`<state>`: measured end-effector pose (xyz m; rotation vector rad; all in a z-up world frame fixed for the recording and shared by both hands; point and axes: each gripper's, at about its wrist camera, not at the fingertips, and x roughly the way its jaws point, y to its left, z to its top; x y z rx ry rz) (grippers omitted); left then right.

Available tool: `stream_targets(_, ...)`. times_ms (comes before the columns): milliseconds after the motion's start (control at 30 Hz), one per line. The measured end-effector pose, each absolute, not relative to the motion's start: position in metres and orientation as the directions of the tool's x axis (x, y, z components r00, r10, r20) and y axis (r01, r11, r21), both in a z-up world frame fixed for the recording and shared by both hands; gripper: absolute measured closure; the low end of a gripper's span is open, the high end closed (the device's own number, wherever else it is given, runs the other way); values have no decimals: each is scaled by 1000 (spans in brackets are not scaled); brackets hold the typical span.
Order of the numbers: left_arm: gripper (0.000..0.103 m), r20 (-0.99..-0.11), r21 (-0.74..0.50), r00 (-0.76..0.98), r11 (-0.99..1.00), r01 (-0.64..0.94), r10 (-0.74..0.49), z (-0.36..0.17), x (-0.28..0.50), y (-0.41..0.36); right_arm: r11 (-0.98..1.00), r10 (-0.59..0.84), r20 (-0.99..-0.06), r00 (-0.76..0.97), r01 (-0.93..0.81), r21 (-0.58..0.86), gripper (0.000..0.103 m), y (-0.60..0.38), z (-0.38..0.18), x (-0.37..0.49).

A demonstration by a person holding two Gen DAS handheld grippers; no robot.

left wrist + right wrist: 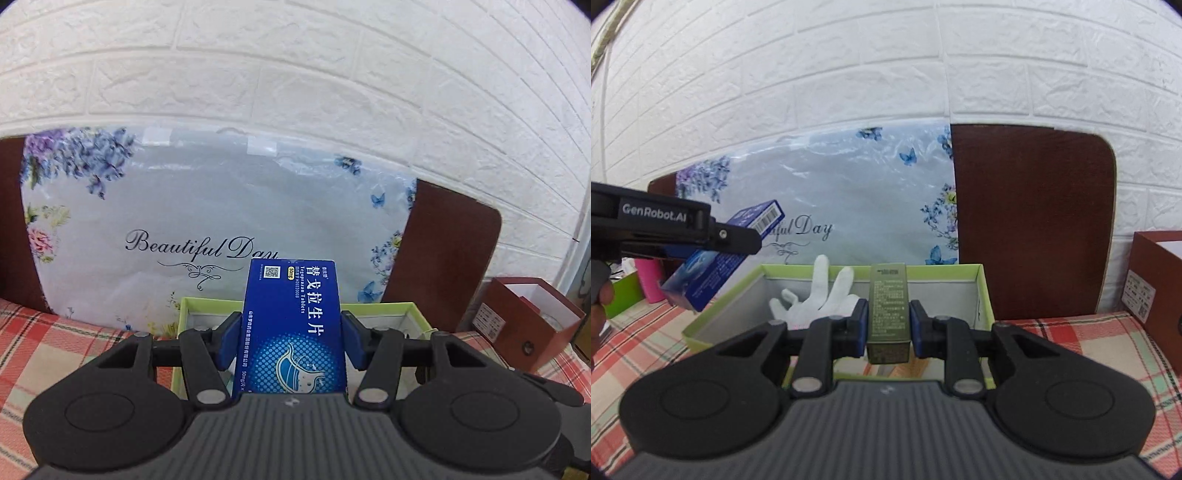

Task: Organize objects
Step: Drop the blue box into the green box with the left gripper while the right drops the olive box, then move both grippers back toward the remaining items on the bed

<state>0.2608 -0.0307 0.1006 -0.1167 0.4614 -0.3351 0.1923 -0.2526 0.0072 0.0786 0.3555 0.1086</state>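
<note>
Tongs both pinching — left gripper (290, 338) clamping the blue box (291, 328), right gripper (886, 325) the olive box (888, 314) — hovering over the green tray (982, 291) at frame centre; lowering inside and releasing likely comes next.

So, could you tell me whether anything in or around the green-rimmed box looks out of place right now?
One thing: a white glove lies crumpled inside the green-rimmed box, fingers sticking up against the back wall, unlike the cartons. Otherwise the left gripper holds the blue tablet box and the right gripper the olive carton, both unspilled.
</note>
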Motion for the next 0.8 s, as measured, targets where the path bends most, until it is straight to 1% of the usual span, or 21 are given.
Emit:
stream_targets(33,39,-437,-193,832,939,285,-342,95,269,-32,991,119,-344,931,-89,102,80,-253,5,198)
stream_targets(67,29,-462,-199,819,939,279,-341,89,276,-32,990,123,-344,931,-91,109,79,-252,0,204)
stream_targets(100,27,-483,-202,810,942,267,-333,82,280,-31,988,137,-347,928,-104,112,66,-251,-4,209)
stream_targets(133,27,-497,-201,806,946,252,-321,76,281,-28,988,142,-358,923,-110,108,55,-250,-8,212)
stream_targets(167,27,-505,-203,804,949,243,-314,71,279,-25,990,130,-363,923,-101,98,38,-249,-12,212)
stream_targets(200,27,-508,-208,802,948,240,-314,66,276,-21,991,125,-352,928,-101,84,34,-248,-15,209)
stream_targets(233,27,-506,-215,802,947,240,-318,64,272,-17,992,123,-338,933,-107,65,33,-247,-17,204)
stream_targets(267,27,-501,-222,803,945,240,-322,62,268,-13,994,112,-321,941,-105,38,26,-246,-19,198)
stream_targets(300,27,-497,-224,806,945,239,-322,61,263,-10,995,101,-304,947,-100,19,16,-245,-20,192)
stream_targets(367,27,-490,-219,812,946,238,-317,63,254,-6,996,91,-286,954,-94,2,11,-245,-20,179)
stream_targets(433,27,-473,-218,821,945,242,-320,69,243,-4,995,96,-278,956,-95,16,11,-247,-16,166)
stream_targets(500,27,-459,-225,830,945,237,-317,75,229,-2,995,97,-252,963,-89,43,7,-250,-7,149)
stream_targets(567,27,-475,-207,831,954,216,-291,81,212,-2,995,97,-232,968,-86,58,5,-251,0,129)
stream_targets(633,27,-499,-175,824,962,208,-269,80,192,-4,993,107,-222,969,-95,63,4,-252,3,110)
stream_targets(733,27,-510,-167,813,959,228,-282,69,159,-3,992,121,-240,963,-111,54,4,-250,-4,79)
stream_targets(800,27,-523,-167,800,956,240,-292,57,138,-2,992,124,-282,951,-118,38,4,-245,-14,63)
